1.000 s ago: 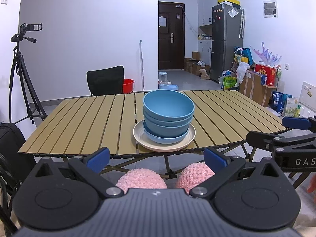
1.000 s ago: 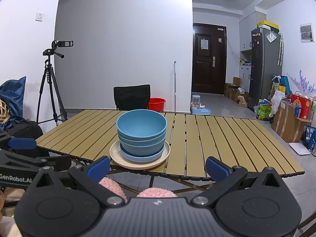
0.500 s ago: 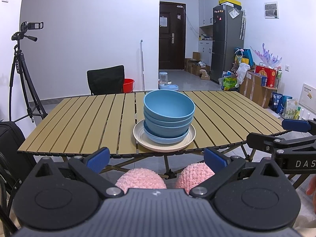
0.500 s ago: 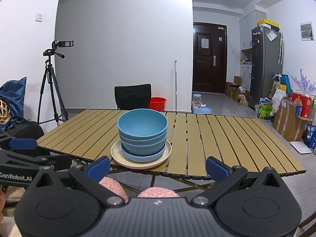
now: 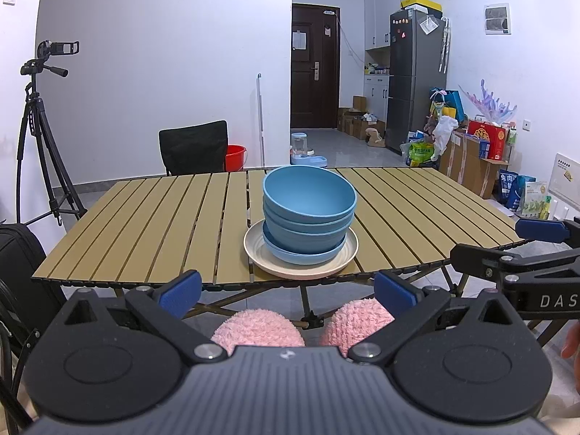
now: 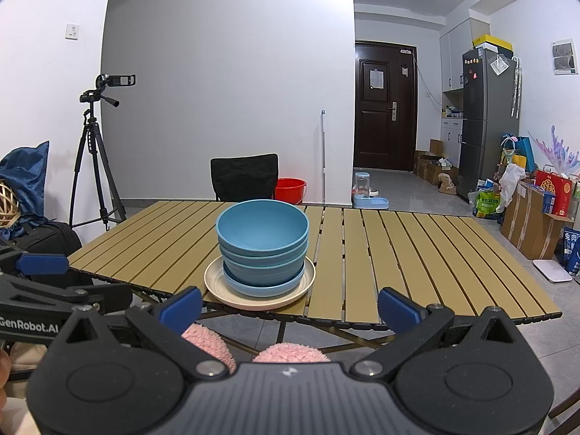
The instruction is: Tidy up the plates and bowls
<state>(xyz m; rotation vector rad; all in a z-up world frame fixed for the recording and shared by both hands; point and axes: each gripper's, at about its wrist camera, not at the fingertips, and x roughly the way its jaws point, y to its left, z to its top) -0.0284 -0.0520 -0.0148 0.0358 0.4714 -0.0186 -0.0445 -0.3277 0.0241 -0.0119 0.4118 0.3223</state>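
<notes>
We find the slatted table [image 5: 152, 224] bare on both flanks of the one obstruction: a stack of blue bowls [image 5: 310, 214] seated in a cream plate [image 5: 261, 253] near the front edge, centre. Approach from left, right and above the stack is unobstructed; the far half of the top is likewise open. Both grippers, the left gripper [image 5: 288, 291] and right gripper [image 6: 290, 306], sit short of the table edge with jaws spread wide and nothing between them. Behind the table, a black chair [image 6: 244, 177] backs the far edge; a tripod [image 6: 92, 159] stands well left, off the table.
</notes>
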